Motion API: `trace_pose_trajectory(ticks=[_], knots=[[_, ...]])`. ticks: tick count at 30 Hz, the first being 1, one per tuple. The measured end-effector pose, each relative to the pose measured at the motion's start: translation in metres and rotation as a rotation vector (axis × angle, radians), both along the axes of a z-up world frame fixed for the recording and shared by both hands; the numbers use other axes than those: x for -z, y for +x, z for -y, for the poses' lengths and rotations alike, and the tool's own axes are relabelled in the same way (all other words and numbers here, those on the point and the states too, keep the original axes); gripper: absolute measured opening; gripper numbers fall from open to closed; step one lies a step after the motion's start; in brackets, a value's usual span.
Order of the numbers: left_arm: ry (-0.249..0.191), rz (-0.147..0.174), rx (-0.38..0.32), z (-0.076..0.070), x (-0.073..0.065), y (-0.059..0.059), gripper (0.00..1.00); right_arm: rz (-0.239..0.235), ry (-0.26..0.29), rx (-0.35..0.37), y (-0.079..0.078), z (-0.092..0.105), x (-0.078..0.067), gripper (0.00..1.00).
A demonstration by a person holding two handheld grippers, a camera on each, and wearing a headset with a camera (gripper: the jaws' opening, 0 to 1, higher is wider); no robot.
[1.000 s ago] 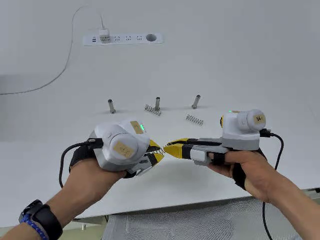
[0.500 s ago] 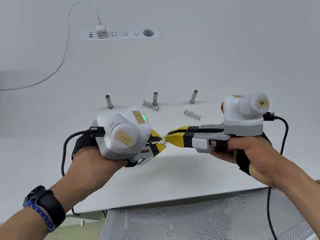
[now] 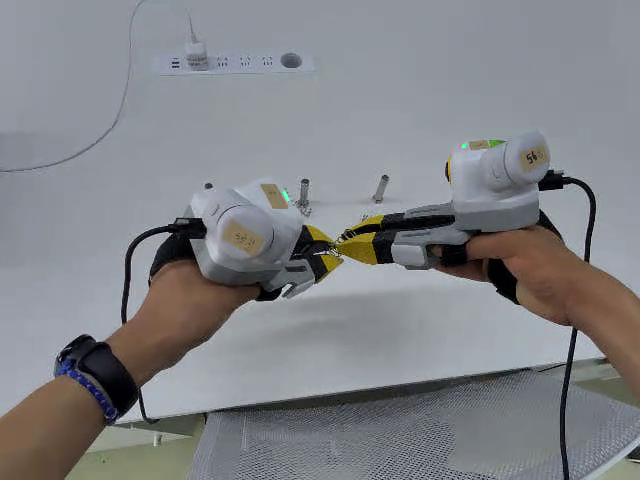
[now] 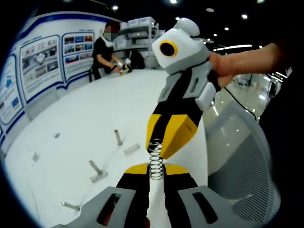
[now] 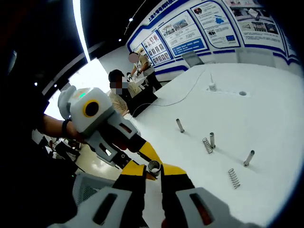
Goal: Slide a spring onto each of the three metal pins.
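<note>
**Mid-air handover: one spring, two grips.**

Your left gripper [image 4: 155, 175] and right gripper [image 5: 153, 172] both have their fingers [image 5: 130, 173] drawn narrow on the same spring [image 4: 155, 159]. Each pinches one end, tip to tip, well above the desk [image 3: 420, 330]. Out beyond the fingertips stand the three pins [image 5: 212, 140], all bare as far as shows, with two loose springs [image 5: 233, 177] lying among them. Reads as the first spring, no pin loaded yet. Next move, by my judgement: release one side, line the coil's open end over a pin, ease it down straight.
</note>
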State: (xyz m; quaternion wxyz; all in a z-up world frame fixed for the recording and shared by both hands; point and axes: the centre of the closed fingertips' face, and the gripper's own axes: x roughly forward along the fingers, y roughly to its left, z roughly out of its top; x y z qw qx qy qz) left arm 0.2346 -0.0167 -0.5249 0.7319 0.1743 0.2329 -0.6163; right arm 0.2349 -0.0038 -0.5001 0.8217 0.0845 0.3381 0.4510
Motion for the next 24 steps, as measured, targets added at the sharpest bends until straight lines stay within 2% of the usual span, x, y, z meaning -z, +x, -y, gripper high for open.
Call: trace_pose_trajectory(ticks=[10, 16, 24], knots=[[-0.016, 0.016, 0.038, 0.006, -0.008, -0.002, 0.10, 0.024, -0.052, -0.067, -0.002, 0.004, -0.004, 0.16], [-0.015, 0.029, 0.057, 0.009, -0.011, -0.003, 0.10, 0.043, -0.112, -0.152, -0.004, 0.007, -0.007, 0.16], [-0.019, 0.033, 0.078, 0.013, -0.014, -0.008, 0.10, 0.054, -0.152, -0.241, -0.008, 0.010, -0.009, 0.16]])
